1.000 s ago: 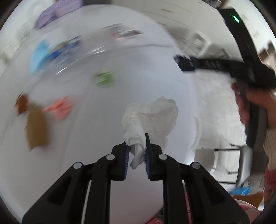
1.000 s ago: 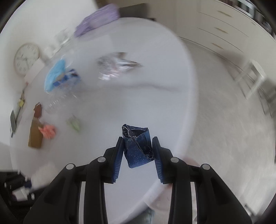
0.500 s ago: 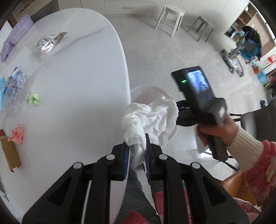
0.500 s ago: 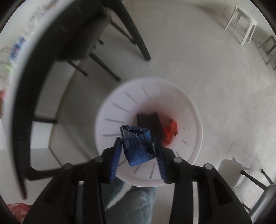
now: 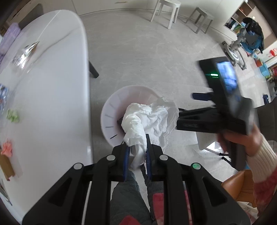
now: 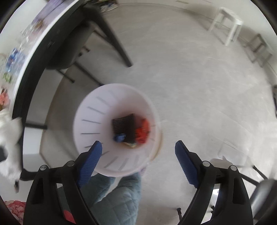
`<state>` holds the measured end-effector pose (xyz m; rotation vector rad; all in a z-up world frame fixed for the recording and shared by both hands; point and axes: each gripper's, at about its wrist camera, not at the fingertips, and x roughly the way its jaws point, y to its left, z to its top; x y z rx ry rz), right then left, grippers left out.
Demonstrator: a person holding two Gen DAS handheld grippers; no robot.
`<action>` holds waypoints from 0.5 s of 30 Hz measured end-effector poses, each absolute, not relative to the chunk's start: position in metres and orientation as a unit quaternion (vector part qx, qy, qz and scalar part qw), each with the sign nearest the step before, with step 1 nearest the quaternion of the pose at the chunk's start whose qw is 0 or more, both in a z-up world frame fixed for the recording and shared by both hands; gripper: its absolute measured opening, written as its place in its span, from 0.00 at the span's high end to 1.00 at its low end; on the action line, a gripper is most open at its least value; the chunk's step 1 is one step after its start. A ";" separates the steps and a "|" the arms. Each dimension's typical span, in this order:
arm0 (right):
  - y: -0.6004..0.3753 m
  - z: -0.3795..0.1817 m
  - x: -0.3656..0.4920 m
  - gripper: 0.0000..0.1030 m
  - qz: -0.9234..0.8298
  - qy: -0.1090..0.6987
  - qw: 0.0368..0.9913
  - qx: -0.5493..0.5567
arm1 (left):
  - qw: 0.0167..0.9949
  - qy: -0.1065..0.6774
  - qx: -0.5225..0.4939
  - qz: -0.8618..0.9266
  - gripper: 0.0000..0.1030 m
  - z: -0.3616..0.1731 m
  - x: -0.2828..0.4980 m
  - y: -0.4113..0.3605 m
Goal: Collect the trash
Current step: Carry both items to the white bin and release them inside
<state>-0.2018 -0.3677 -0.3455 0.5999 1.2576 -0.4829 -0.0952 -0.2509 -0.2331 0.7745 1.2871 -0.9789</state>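
Note:
My left gripper (image 5: 136,147) is shut on a crumpled white tissue (image 5: 147,119) and holds it above the white trash bin (image 5: 110,110) on the floor. My right gripper (image 6: 138,152) is open and empty above the same bin (image 6: 90,110). Inside the bin lie a blue wrapper (image 6: 119,137), a dark packet (image 6: 123,125) and a red scrap (image 6: 142,130). The right gripper's body (image 5: 225,110) shows in the left wrist view, to the right of the tissue. The tissue also shows at the left edge of the right wrist view (image 6: 8,128).
The white table (image 5: 52,90) stands left of the bin with a green scrap (image 5: 13,116), a pink scrap (image 5: 7,148), a brown paper piece (image 5: 6,167) and a silvery wrapper (image 5: 26,52). White stools (image 5: 166,12) stand on the far floor. My legs are below the bin.
My right gripper has opened and the blue wrapper has dropped into the bin. My left gripper has moved with the tissue from above the table to over the bin.

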 end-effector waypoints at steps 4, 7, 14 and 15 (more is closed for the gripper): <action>-0.384 -0.331 -0.250 0.15 -0.271 0.564 0.728 0.282 | 0.617 0.567 0.343 -0.425 0.85 -0.256 -0.103 -0.276; -0.392 -0.327 -0.277 0.15 -0.294 0.555 0.719 0.298 | 0.608 0.582 0.346 -0.414 0.81 -0.285 -0.105 -0.292; -0.395 -0.328 -0.307 0.15 -0.310 0.540 0.708 0.334 | 0.613 0.611 0.368 -0.339 0.18 -0.347 -0.090 -0.298; -0.393 -0.329 -0.307 0.15 -0.310 0.539 0.708 0.335 | 0.613 0.613 0.371 -0.333 0.18 -0.349 -0.087 -0.293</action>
